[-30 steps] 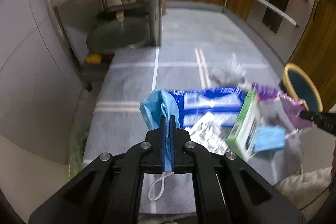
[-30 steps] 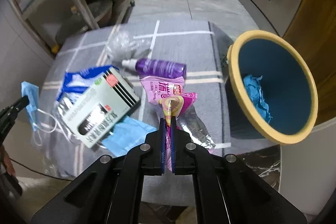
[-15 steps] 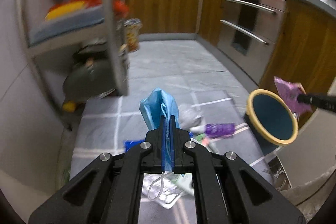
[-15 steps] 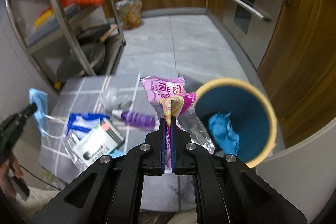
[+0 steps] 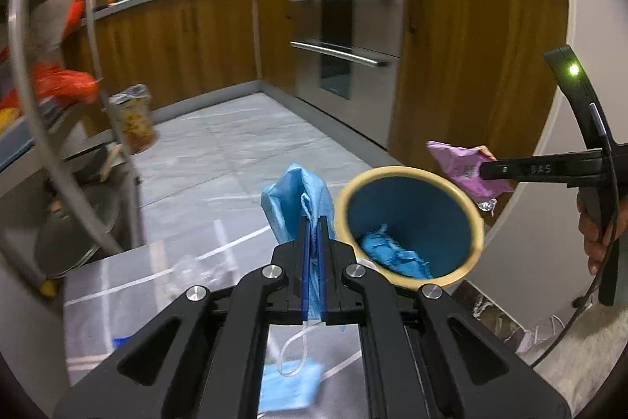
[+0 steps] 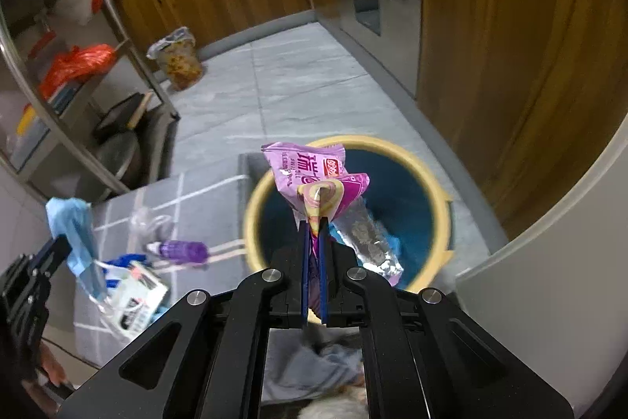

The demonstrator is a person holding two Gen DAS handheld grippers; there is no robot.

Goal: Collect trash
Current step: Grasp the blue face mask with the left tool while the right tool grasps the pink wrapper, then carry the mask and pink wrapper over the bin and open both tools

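Note:
My left gripper is shut on a crumpled blue face mask, whose white ear loop dangles below the fingers. It hangs just left of the blue bin with a yellow rim. My right gripper is shut on a pink snack wrapper and holds it over the mouth of the bin. Blue trash lies inside the bin. In the left wrist view the right gripper reaches in from the right with the wrapper. In the right wrist view the left gripper with the mask shows at far left.
On the grey checked cloth lie a purple bottle, a white box, a clear wrapper and another blue mask. A steel shelf rack stands at left, with wooden cabinets and an oven behind the bin.
Both grippers rose from the cloth and swung right toward the bin, each keeping its grip. The pink wrapper now hangs over the bin's mouth and the mask is beside its rim.

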